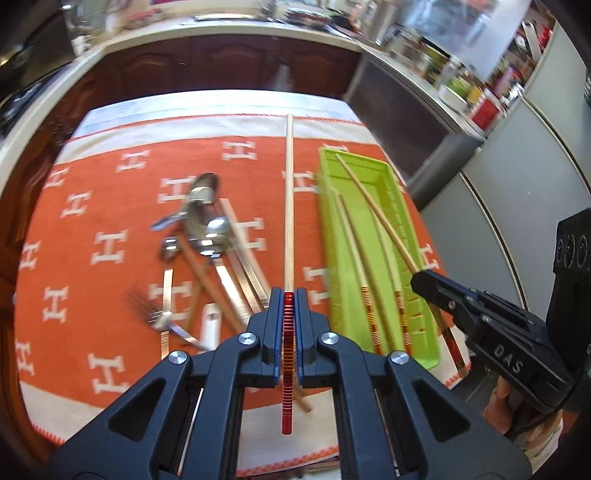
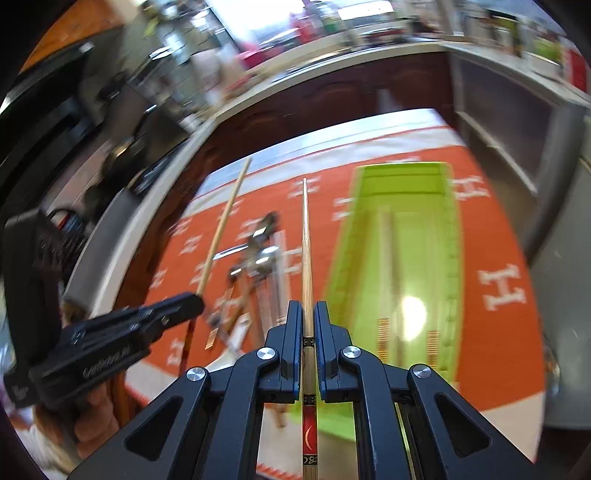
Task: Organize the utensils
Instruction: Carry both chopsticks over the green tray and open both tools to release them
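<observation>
My left gripper (image 1: pixel 289 295) is shut on a wooden chopstick with a red striped end (image 1: pixel 289 206), held above the orange cloth and pointing away. My right gripper (image 2: pixel 307 306) is shut on another wooden chopstick (image 2: pixel 306 240) with a red and black patterned end. In the left wrist view the right gripper (image 1: pixel 424 282) holds its chopstick (image 1: pixel 373 199) over the lime green tray (image 1: pixel 397 206). Two chopsticks (image 1: pixel 352 240) lie in the tray. A pile of metal spoons and forks (image 1: pixel 207 229) lies left of the tray.
The orange cloth with white H marks (image 1: pixel 110 206) covers the table. A white-handled utensil (image 1: pixel 210 325) lies near the pile. Dark wood cabinets and a cluttered counter (image 1: pixel 229 33) stand behind. The left gripper shows at the left of the right wrist view (image 2: pixel 184 301).
</observation>
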### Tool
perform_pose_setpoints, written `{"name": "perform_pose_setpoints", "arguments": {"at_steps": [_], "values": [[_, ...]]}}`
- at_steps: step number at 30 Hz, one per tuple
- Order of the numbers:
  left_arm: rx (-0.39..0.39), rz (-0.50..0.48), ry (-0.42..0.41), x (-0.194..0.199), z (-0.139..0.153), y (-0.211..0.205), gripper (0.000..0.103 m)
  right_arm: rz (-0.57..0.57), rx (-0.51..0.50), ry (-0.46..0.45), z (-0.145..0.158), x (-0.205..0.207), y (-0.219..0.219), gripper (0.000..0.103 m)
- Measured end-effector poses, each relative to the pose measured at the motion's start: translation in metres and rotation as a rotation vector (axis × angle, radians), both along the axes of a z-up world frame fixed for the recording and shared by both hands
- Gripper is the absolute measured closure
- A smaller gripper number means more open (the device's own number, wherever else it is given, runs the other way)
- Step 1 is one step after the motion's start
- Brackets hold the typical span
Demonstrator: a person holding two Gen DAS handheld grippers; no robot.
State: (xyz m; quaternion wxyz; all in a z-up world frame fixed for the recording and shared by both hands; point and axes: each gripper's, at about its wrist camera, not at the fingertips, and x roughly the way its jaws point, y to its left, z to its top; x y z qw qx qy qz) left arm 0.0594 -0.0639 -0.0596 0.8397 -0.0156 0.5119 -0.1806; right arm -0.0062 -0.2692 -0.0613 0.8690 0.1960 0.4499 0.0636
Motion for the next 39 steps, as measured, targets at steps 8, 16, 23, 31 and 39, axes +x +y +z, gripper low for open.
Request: {"name": "perform_pose_setpoints", "arguments": {"at_steps": [8,16,23,31,39], "values": [[0.003,-0.067,0.064,0.017,-0.018,-0.051,0.1,-0.182,-0.015,0.027,-0.012,0.003,-0.055,0.097],[0.034,-0.115,0.067,0.02,-0.027,-0.082,0.1,-0.212,0.026,0.076,-0.029,0.016,-0.072,0.094],[0.06,-0.139,0.063,0.014,-0.027,-0.084,0.099,-0.205,0.016,0.078,-0.037,0.017,-0.062,0.089],[0.111,-0.122,0.043,0.003,-0.025,-0.071,0.097,-0.183,-0.002,0.074,-0.036,0.013,-0.049,0.085],[0.14,-0.061,0.033,-0.003,-0.022,-0.045,0.096,-0.144,-0.016,0.079,-0.037,0.009,-0.029,0.084]]}}
